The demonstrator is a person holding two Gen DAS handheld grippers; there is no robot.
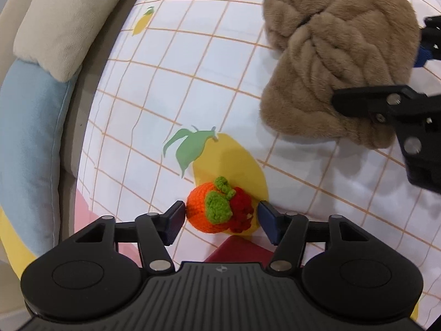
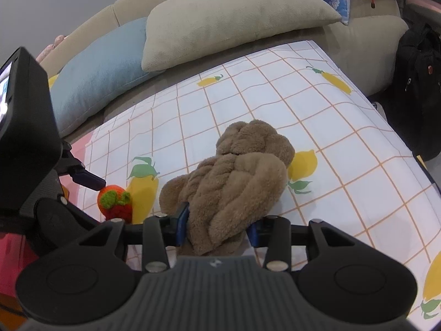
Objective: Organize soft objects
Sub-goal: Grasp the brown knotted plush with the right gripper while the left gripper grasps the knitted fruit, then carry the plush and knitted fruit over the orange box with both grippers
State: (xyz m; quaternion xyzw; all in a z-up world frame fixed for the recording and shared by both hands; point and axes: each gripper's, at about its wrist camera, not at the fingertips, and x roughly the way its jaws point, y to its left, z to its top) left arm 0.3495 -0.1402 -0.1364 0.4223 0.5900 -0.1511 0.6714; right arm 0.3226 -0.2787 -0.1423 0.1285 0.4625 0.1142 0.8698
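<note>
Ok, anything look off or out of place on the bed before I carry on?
Nothing damaged or spilled. The brown plush knot cushion lies crumpled on the lemon-print sheet, one end between the right gripper fingers. The crochet fruit toy sits between the open left gripper fingers.

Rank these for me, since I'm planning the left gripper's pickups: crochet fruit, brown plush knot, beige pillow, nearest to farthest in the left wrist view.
1. Crochet fruit: between the left gripper fingers.
2. Brown plush knot: ahead, right.
3. Beige pillow: far left, off the sheet.
</note>
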